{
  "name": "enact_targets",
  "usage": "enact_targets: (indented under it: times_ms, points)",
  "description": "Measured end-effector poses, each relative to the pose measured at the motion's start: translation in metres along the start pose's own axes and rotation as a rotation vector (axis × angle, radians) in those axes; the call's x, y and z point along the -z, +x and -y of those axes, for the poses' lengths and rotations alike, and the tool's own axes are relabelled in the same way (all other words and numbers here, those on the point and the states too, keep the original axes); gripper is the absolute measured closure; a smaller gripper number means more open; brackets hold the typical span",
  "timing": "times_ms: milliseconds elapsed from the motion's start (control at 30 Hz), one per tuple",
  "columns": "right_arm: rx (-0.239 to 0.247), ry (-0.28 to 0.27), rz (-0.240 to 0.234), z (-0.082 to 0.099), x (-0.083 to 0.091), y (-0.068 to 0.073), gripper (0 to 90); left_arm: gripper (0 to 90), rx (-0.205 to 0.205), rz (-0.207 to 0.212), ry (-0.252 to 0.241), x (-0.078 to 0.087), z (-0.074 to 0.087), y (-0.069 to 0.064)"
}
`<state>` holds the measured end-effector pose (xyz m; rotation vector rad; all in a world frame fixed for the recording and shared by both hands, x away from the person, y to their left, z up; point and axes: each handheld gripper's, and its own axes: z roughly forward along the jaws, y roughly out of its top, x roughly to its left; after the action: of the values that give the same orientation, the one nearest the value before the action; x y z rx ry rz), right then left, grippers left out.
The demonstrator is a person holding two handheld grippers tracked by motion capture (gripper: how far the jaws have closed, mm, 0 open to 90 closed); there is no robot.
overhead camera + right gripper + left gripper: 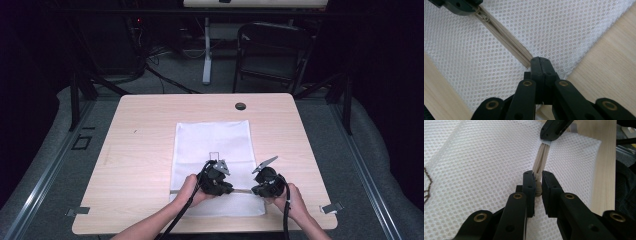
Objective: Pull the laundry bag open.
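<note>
Left hand-held gripper [538, 185]: clenched on the beige zipper pull [538, 190] of the white mesh bag [212, 145].
Right hand-held gripper [540, 65]: clamped on the bag's edge at the zipper [506, 40] end.
Bag position: flat, near the tabletop [135, 150] front edge.
Doing it well: probably keep the right end anchored and taut, slide the pull straight along the teeth.
Surroundings: a folding chair [272, 50] stands well behind; nothing obstructs.

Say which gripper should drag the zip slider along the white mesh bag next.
Left gripper, probably: its jaws pinch the beige slider tab. Right gripper clamps the beige zipper tape end on the white mesh bag, anchoring.
</note>
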<state>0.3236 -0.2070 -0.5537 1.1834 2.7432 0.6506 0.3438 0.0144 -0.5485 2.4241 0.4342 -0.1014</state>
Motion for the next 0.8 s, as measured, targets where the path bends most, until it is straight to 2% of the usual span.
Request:
enact_targets:
  times_ms: [33,200,267,300,533,567,667,800]
  points:
    - [-0.001,-0.001,-0.001,0.000,0.000,0.000,90.0,81.7,-0.003,-0.013,0.006,0.001,0.000,0.000]
    - [-0.002,-0.002,-0.004,0.000,0.000,0.000,90.0,81.7,0.007,0.001,-0.011,0.004,0.004,0.002]
    - [-0.003,-0.003,-0.005,0.000,0.000,0.000,90.0,81.7,0.005,-0.013,0.004,0.006,0.004,0.002]
    - [-0.001,-0.001,-0.006,0.000,0.000,-0.001,90.0,81.7,0.007,0.003,-0.010,0.006,0.005,0.003]
    - [-0.001,0.001,-0.005,0.000,0.000,-0.001,90.0,81.7,0.010,0.004,-0.008,0.010,0.008,0.004]
    - [-0.003,-0.001,-0.005,0.000,0.000,0.000,90.0,81.7,0.004,-0.009,0.000,0.010,0.008,0.003]
    - [-0.002,-0.001,-0.004,0.000,0.000,0.000,90.0,81.7,0.010,0.005,-0.010,0.011,0.010,0.004]
    - [-0.003,-0.001,-0.004,0.000,0.000,0.000,90.0,81.7,0.005,-0.009,0.003,0.012,0.010,0.004]
